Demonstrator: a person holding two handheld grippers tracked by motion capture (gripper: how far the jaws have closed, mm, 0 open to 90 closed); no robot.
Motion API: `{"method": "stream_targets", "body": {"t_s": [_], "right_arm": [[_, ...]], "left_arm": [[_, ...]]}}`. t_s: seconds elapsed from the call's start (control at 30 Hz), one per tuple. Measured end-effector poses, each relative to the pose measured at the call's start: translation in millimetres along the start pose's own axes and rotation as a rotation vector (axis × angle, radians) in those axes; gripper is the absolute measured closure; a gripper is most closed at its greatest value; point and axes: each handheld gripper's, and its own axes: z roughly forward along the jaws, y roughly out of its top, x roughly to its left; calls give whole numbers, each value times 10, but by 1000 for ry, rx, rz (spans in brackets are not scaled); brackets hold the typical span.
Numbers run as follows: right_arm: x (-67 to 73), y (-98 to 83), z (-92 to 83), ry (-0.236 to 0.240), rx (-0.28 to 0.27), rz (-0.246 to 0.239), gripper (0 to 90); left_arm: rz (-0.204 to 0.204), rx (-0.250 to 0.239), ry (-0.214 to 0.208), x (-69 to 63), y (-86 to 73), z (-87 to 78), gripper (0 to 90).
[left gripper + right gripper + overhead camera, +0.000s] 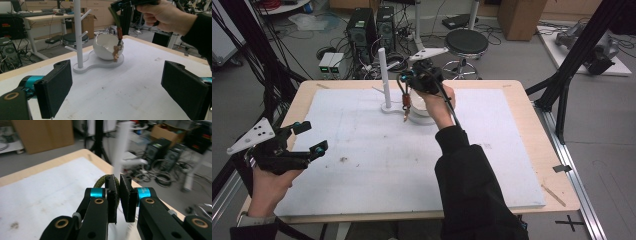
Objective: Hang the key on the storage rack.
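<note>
A white jewellery stand has an upright post (383, 75) with short side branches and a white bowl (421, 111) on one flat base. My right gripper (404, 78) hovers above the bowl, shut on an olive-green cord (404, 95) whose brown pendant dangles over the bowl's rim. In the left gripper view the cord (116, 27) hangs in front of the bowl (106, 47), beside the post (78, 32). In the right gripper view the right gripper (118, 195) pinches the cord (101, 181), with the post (122, 150) blurred behind it. My left gripper (312, 137) is open and empty at the table's left; its own view shows the left gripper (120, 92) with its jaws wide apart.
A white mat (362, 160) covers most of the wooden table (537, 130). Beyond the far edge stand a black stool (466, 42) and computer towers (362, 30) among cables. A black frame leg (572, 55) rises at the right.
</note>
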Motion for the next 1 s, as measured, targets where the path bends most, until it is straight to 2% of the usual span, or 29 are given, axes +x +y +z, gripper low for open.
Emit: {"method": "stream_targets", "body": {"t_s": [0.13, 0.23, 0.37, 0.6, 0.7, 0.73, 0.8, 0.93, 1.0], "right_arm": [[151, 93, 172, 67, 1, -45, 849], [216, 150, 272, 83, 7, -65, 848], [225, 164, 341, 83, 19, -69, 849], [182, 169, 571, 73, 66, -72, 849], [158, 152, 679, 105, 61, -26, 848], [160, 144, 716, 100, 70, -27, 849], [153, 125, 787, 89, 85, -31, 848], [119, 96, 876, 55, 104, 0, 848], [102, 79, 924, 46, 121, 0, 848]], "left_arm": [[-8, -8, 9, 0, -28, -56, 104], [-13, -5, 17, 1, -38, -95, 104], [-11, -5, 16, -24, -48, -132, 104], [-7, -1, 18, -61, -57, -168, 104], [2, 5, 17, -72, -69, -198, 104], [11, 8, 20, -78, -73, -214, 104], [3, 3, 26, -77, -82, -254, 104], [-2, -5, 33, -63, -97, -312, 104], [-2, -1, 36, -63, -101, -327, 104]]}}
